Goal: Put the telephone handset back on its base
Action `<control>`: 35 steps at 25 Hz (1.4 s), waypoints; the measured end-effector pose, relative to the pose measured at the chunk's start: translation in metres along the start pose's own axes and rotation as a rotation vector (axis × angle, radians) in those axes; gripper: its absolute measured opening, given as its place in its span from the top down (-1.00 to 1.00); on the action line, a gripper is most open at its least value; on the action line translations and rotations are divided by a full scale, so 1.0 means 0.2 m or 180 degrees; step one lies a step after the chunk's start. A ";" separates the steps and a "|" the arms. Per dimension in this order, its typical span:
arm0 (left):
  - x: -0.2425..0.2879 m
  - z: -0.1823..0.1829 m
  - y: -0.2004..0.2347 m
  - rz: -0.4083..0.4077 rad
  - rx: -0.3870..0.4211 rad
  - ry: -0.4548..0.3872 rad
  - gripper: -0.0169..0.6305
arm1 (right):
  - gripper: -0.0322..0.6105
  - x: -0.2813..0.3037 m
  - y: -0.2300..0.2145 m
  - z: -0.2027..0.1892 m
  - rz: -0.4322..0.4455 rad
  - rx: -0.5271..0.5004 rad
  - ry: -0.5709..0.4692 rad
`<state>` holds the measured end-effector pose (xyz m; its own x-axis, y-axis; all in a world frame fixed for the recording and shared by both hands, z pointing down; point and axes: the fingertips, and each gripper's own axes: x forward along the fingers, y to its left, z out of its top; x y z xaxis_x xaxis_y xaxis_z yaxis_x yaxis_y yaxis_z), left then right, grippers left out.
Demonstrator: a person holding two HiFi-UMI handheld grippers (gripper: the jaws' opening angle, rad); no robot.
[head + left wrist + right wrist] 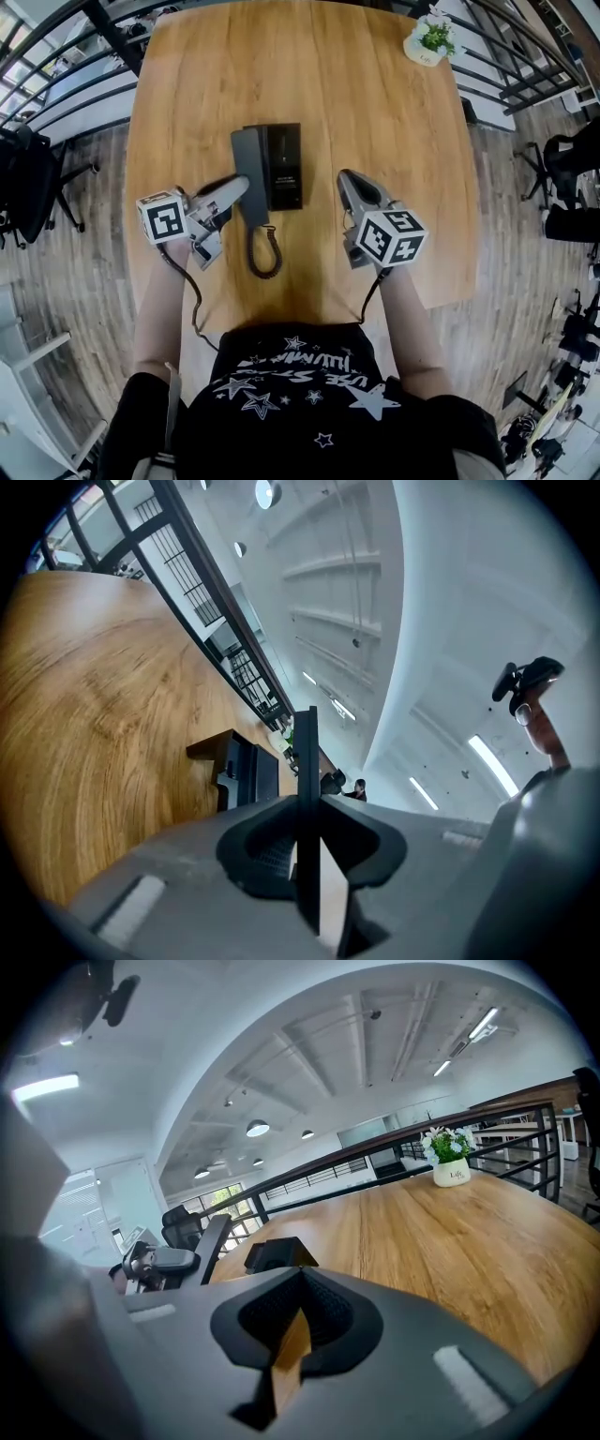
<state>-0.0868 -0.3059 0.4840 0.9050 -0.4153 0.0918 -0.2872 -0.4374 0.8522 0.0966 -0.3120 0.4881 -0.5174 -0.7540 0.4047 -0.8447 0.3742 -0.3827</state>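
A black telephone base [286, 164] sits mid-table. The dark grey handset [248, 173] lies lengthwise along the base's left side, its lower end sticking out past the base. A coiled cord [265, 255] loops from that end toward me. My left gripper [239, 187] points at the handset's lower left edge, its tip right beside it, and holds nothing. In the left gripper view the left gripper [319, 855] shows a light gap between its jaws, with the telephone [244, 775] just ahead. My right gripper [345, 178] hovers right of the base, narrowly open and empty. Wood shows through the right gripper [291, 1344].
A small potted plant [429, 39] stands at the wooden table's [375, 112] far right corner. Black railings run behind the table. Office chairs stand on the floor to the left and right. My arms reach in from the near edge.
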 end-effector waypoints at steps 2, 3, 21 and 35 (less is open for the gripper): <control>0.02 0.00 0.04 0.0030 0.0001 0.0054 0.71 | 0.89 0.02 -0.01 -0.01 0.0007 0.0012 0.0027; 0.03 -0.01 0.06 0.0039 -0.0003 0.0080 0.71 | 0.89 0.03 -0.02 -0.02 0.0012 0.0013 0.0042; 0.09 -0.05 0.34 0.0221 -0.0219 0.0277 0.71 | 0.89 0.19 -0.05 -0.11 0.0026 0.0159 0.0225; 0.13 -0.06 0.39 0.0309 -0.0200 0.0350 0.71 | 0.89 0.19 -0.05 -0.13 0.0021 0.0202 0.0239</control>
<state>-0.0819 -0.3411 0.5599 0.9039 -0.3618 0.2283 -0.3579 -0.3471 0.8668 0.0813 -0.3300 0.5291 -0.5339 -0.7081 0.4621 -0.8320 0.3424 -0.4365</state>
